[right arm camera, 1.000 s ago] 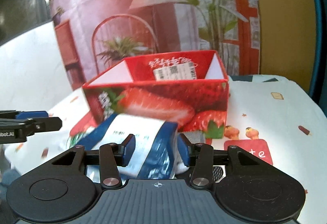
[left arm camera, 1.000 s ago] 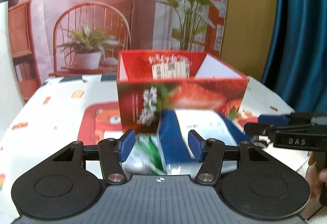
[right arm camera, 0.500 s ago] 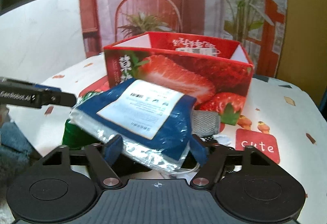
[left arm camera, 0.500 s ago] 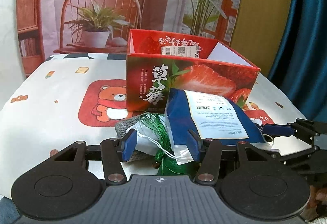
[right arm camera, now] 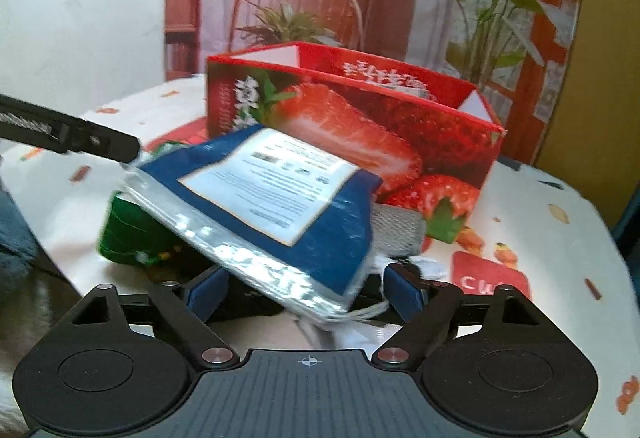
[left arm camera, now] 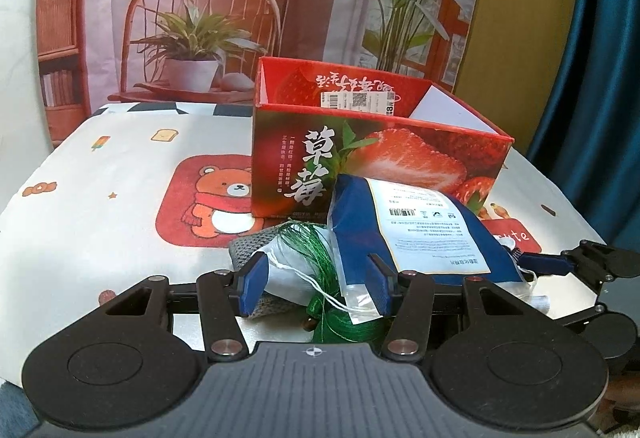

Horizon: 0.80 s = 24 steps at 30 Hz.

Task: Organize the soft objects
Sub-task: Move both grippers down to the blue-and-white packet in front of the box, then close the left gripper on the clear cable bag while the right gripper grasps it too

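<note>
A pile of soft things lies in front of a red strawberry box: a blue packet with a white label, a green tassel bundle, a white drawstring pouch and a grey knit piece. My left gripper is open, its jaws standing around the pouch and tassel. My right gripper is open, with the blue packet lying between and above its jaws. The box also shows in the right wrist view, open at the top.
The table has a white cloth with a red bear patch. A printed backdrop stands behind the box. A blue curtain hangs at the right. The right gripper's tip shows at the pile's right side.
The right gripper has opened from a close grip on the blue packet. Both grippers have drawn back from the box, and the packet now lies lower on the pile.
</note>
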Motion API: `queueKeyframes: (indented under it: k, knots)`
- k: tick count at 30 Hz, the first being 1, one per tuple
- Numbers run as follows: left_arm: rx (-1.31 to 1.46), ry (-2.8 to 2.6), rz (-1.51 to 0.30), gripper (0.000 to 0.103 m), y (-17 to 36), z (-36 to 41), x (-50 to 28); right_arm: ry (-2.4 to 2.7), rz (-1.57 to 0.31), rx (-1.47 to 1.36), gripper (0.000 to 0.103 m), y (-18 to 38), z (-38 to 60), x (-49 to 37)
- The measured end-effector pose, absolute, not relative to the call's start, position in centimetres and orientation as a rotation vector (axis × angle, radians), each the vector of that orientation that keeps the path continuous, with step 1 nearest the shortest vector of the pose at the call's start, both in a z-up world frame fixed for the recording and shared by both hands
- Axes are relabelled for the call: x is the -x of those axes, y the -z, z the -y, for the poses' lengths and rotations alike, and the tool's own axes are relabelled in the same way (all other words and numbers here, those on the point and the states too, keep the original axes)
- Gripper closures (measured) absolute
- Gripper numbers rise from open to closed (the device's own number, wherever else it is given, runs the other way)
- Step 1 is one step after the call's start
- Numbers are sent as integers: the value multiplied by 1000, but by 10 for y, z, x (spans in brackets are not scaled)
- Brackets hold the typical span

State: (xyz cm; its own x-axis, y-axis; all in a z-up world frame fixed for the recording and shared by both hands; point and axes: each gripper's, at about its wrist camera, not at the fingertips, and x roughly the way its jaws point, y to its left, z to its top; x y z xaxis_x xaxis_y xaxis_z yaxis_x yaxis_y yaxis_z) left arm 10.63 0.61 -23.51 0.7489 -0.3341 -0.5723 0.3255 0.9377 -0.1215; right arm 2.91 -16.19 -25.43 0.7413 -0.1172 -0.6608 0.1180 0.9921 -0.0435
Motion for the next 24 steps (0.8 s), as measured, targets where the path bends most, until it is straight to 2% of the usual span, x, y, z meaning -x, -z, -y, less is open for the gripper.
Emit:
queueKeyframes:
  k: [2, 16, 19, 24]
  knots:
    - [19, 359, -627, 47, 235, -6, -107, 149, -734, 4, 28, 258, 164, -30]
    - [117, 346, -523, 47, 224, -19, -101, 221, -625, -73, 29, 245, 189, -37]
    - [149, 320, -502, 47, 220, -25, -102, 218, -598, -114, 36, 238, 197, -47]
    - [139, 304, -494, 47, 218, -23, -108, 223, -567, -181, 36, 228, 212, -64]
